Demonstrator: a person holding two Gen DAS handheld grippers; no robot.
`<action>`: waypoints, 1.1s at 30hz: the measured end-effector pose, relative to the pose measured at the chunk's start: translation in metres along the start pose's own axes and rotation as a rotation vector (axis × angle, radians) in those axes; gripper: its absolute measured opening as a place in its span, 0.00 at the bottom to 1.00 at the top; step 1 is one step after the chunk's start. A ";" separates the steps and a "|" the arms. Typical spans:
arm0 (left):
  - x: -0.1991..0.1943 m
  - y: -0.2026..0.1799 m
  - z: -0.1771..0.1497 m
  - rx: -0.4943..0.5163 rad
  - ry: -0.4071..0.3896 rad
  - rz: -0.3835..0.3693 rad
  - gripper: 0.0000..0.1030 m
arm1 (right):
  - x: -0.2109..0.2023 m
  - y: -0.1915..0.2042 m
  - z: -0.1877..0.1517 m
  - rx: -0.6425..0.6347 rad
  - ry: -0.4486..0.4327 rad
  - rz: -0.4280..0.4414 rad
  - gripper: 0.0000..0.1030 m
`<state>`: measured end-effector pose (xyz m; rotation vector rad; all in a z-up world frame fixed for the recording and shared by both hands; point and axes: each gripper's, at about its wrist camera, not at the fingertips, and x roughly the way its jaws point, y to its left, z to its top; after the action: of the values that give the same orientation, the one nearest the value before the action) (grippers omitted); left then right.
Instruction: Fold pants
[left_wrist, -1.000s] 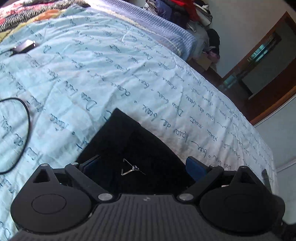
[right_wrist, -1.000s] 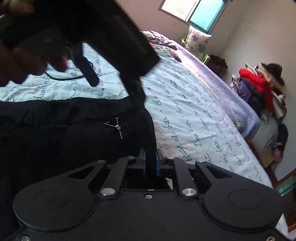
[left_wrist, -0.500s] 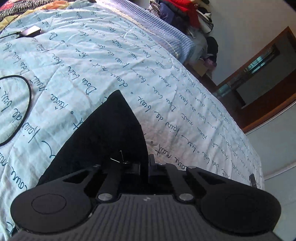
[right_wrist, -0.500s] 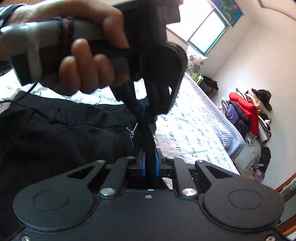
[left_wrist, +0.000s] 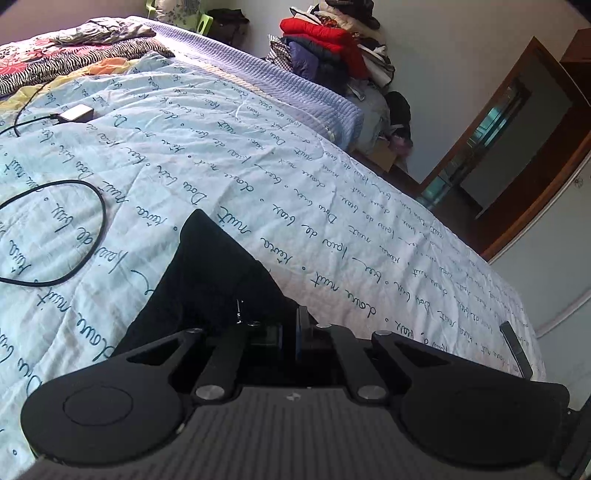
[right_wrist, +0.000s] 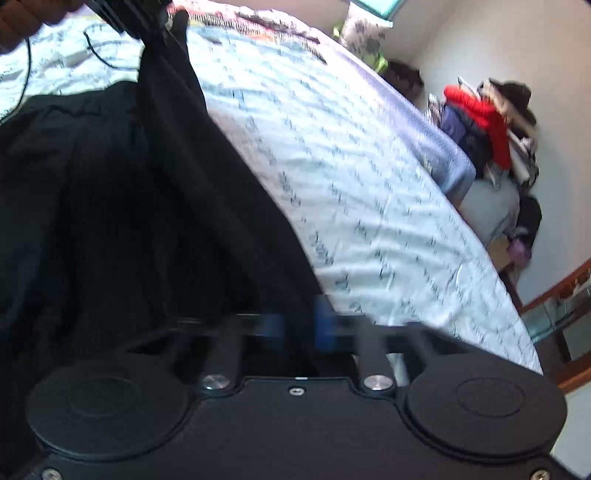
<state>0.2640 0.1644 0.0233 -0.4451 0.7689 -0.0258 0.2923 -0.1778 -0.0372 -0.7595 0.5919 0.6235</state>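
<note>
Bedroom setup for us today: we're working on a bed with a pale blue quilt (left_wrist: 332, 206) covered in cursive writing, a heap of clothes (left_wrist: 328, 48) piled past the far corner and a dark wooden door (left_wrist: 517, 155) on the right.

Our black pants (left_wrist: 210, 273) lie on the quilt right in front of us, stretching from the near edge up toward the middle of the bed. Our left gripper (left_wrist: 290, 334) has its blue pads nearly together with dark fabric pinched between them, near a little metal zipper pull (left_wrist: 239, 314). Our right gripper (right_wrist: 295, 326) has a slightly wider gap between its pads, with cloth running through it, so we'd say it's holding pants too, though that view is motion-blurred and we can't swear how firm the bite is.

What could go wrong, as we see it:
- The right pinch looks shallow. A quick pull could let the fabric slide out and the fold would flop open.
- If the two grips move unevenly, the edges won't line up and we'd get a skewed, bunchy fold.
- A black cable (left_wrist: 74, 236) loops on the quilt just beside the pants, leading off toward a small white charger (left_wrist: 75, 112). Dragging the cloth that way could snag it.
- Black on black hides layers, so we may be holding one layer only.
</note>
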 end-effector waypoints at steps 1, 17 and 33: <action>-0.009 0.002 -0.004 0.012 -0.017 0.006 0.06 | -0.003 0.007 0.001 -0.033 -0.009 -0.027 0.03; -0.072 0.057 -0.110 0.116 0.007 0.134 0.06 | -0.121 0.176 -0.051 -0.163 -0.081 -0.057 0.03; -0.119 -0.010 -0.143 0.319 -0.088 0.164 0.28 | -0.154 0.178 -0.109 0.174 -0.071 -0.071 0.07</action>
<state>0.0825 0.1227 0.0159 -0.0785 0.6975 0.0244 0.0370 -0.2060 -0.0740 -0.5906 0.5436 0.5241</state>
